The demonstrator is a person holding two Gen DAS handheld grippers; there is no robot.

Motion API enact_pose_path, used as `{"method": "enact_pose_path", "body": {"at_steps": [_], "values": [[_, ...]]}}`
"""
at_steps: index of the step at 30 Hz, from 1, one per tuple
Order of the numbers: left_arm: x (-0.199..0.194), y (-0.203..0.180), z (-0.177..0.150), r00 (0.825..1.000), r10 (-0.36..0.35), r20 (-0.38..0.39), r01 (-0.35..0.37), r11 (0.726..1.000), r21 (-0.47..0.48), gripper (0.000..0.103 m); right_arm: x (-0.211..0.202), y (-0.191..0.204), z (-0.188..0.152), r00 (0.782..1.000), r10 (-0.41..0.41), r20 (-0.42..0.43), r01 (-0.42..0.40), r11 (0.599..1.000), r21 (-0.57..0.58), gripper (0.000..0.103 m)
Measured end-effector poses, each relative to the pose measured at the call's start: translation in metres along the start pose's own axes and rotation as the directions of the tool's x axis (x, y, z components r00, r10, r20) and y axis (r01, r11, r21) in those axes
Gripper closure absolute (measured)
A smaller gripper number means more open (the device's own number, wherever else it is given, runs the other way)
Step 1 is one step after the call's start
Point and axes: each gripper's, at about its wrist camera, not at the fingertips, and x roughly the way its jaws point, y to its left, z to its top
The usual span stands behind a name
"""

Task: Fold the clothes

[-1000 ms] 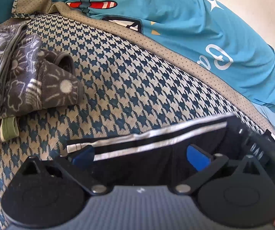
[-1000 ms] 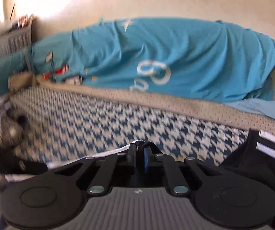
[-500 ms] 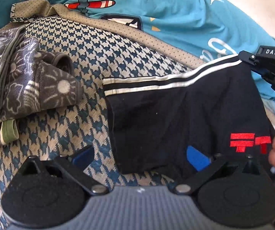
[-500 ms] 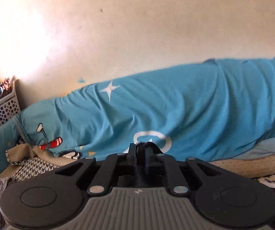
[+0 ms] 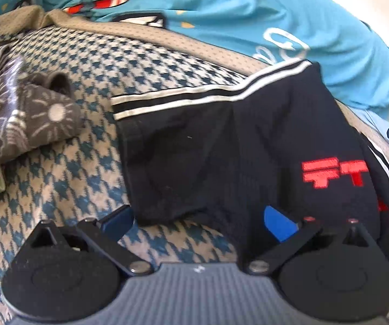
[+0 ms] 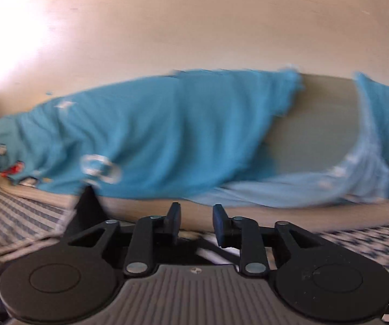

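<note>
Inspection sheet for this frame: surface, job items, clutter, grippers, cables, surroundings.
Surface: houndstooth cover.
Job's things: black shorts with white stripes and a red logo, lying folded over on the cover.
Clutter: brown patterned garment to the left of the shorts, apart from them.
Grippers: left gripper open, straddling the shorts' near edge; right gripper jaws opening, nothing between them.
Cables: nothing seen.
Surroundings: blue printed sheet, pale wall behind.

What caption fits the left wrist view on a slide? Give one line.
Open left claw over folded black shorts with white stripes, lying on a houndstooth cover.
</note>
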Motion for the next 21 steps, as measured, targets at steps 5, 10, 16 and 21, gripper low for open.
{"method": "enact_pose_path", "body": {"at_steps": [5, 10, 16, 21], "values": [[0.001, -0.014, -0.009, 1.0, 0.009, 0.01, -0.01, 0.997, 0.072, 0.0, -0.001, -0.038, -0.017, 1.0, -0.005, -0.026, 0.007, 0.998, 0.068, 0.059], [0.003, -0.019, -0.012, 1.0, 0.009, 0.006, -0.01, 0.996, 0.093, 0.0, 0.012, -0.032, -0.028, 0.998, 0.008, -0.065, -0.009, 1.0, -0.019, 0.048], [0.005, -0.021, -0.014, 1.0, 0.021, 0.006, -0.022, 0.994, 0.109, 0.0, 0.03, -0.017, -0.044, 0.997, -0.015, -0.081, 0.004, 0.992, -0.128, 0.042], [0.006, -0.022, -0.016, 0.999, 0.031, 0.01, -0.032, 0.992, 0.121, 0.0, 0.029, -0.011, -0.045, 0.998, -0.019, -0.056, 0.01, 0.986, -0.166, 0.086]]}}
